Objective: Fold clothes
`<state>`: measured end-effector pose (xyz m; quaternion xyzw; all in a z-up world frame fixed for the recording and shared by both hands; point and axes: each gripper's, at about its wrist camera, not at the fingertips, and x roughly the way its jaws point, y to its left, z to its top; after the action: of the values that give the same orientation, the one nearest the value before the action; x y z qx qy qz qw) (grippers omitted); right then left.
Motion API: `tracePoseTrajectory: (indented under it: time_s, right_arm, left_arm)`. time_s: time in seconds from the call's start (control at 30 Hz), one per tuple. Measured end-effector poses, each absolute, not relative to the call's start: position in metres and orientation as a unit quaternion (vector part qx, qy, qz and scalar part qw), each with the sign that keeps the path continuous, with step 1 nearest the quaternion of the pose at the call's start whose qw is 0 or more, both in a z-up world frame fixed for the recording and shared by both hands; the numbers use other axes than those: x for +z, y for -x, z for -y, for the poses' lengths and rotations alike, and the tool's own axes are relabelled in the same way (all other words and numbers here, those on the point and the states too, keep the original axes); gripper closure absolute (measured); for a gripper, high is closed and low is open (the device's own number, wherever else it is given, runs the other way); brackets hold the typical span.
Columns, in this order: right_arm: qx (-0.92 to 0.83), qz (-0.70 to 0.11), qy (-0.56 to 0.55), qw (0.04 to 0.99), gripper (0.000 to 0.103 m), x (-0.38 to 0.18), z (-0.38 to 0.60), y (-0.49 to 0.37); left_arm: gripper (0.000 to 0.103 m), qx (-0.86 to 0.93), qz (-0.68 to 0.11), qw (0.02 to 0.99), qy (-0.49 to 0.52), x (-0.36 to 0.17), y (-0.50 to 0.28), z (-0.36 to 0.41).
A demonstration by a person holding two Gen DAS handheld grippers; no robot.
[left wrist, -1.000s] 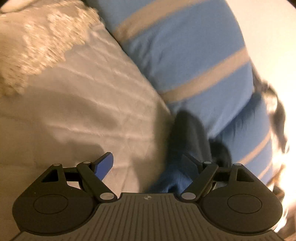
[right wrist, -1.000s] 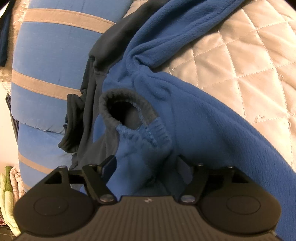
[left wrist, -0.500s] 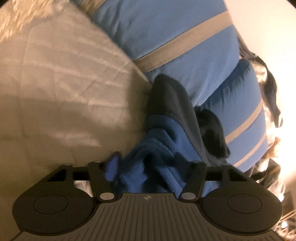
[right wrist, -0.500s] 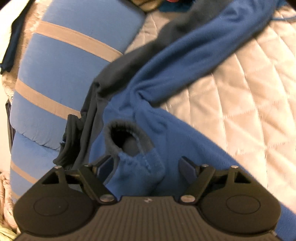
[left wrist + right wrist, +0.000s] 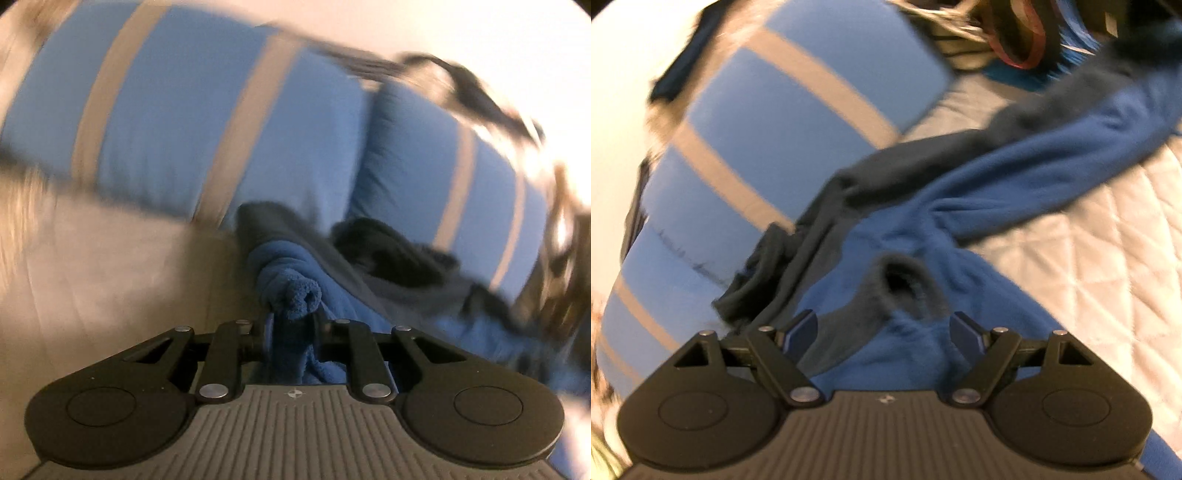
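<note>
Left wrist view: the left gripper (image 5: pixel 293 328) has just been closing and now pinches a bunched fold of the blue fleece (image 5: pixel 295 291), which lies on the quilt (image 5: pixel 110 277) against the striped pillows (image 5: pixel 166 110). The right gripper (image 5: pixel 884 328) is wide open, the fleece cuff (image 5: pixel 905 284) loose between its jaws.

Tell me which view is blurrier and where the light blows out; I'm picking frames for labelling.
Left wrist view: heavy motion smear on the striped pillow, overexposed glare at the right edge, yet the blue fleece pinched by the left gripper stays sharp. Right wrist view: milder blur, quilt stitching readable, right gripper crisp, upper left washed out.
</note>
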<state>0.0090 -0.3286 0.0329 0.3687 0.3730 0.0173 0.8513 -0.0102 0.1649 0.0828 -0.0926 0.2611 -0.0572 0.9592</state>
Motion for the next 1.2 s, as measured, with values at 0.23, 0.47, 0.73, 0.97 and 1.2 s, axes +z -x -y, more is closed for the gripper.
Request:
tracePoseTrajectory:
  time_s: [0.23,0.47,0.73,0.97,1.2]
  right_arm:
    - [0.157,-0.394,-0.324,0.846,0.017,0.048,0.259,-0.029]
    - [0.284,-0.361,-0.192,0.867,0.017,0.076,0.148,-0.055]
    - [0.341,-0.340,-0.122,0.868,0.018,0.095,0.040,-0.112]
    - [0.323,-0.373,-0.120,0.862,0.082,0.063,0.016,-0.146]
    - [0.313,-0.372,-0.182,0.855,0.090,0.067,0.037,-0.151]
  left_arm:
    - [0.085,-0.091,-0.216,0.958,-0.163,0.086,0.035,-0.076]
    - [0.085,-0.105,-0.196,0.930,-0.291,0.066,0.052,-0.041]
    - [0.085,-0.132,-0.179,0.889,-0.400,0.051,0.065,-0.027]
    - [0.085,-0.129,-0.177,0.862,-0.458,0.045,0.075,-0.033]
    - [0.053,-0.136,-0.148,0.891,-0.408,0.072,0.089,-0.046]
